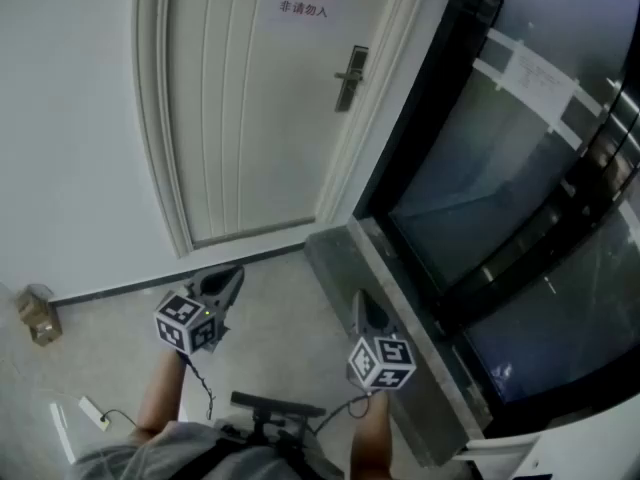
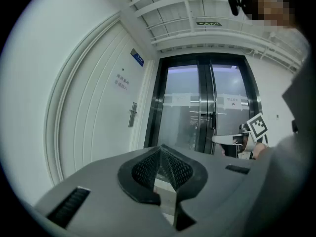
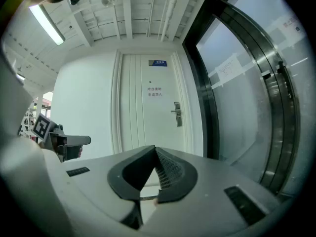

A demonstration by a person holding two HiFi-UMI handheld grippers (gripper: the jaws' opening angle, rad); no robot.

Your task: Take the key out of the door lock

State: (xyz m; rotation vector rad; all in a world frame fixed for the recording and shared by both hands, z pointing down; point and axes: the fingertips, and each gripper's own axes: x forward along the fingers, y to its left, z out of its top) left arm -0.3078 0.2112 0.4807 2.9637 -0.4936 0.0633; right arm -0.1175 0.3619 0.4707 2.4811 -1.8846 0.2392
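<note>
The white door [image 1: 250, 108] stands shut some way ahead, with its metal handle and lock plate [image 1: 350, 78] at the right edge. The same lock plate [image 2: 133, 114] [image 3: 177, 113] looks small and distant in both gripper views, and no key can be made out at this range. My left gripper [image 1: 222, 280] is held low in front of me, jaws together, nothing between them. Just to the right, my right gripper [image 1: 362, 303] is also shut and empty. Both point toward the door, well short of it.
Dark-framed glass doors [image 1: 520, 168] fill the right side, with a grey stone sill [image 1: 400, 308] at their foot. A paper sign [image 1: 305, 0] hangs on the door. A small cardboard box [image 1: 37, 315] and a white adapter [image 1: 93, 411] lie on the floor at left.
</note>
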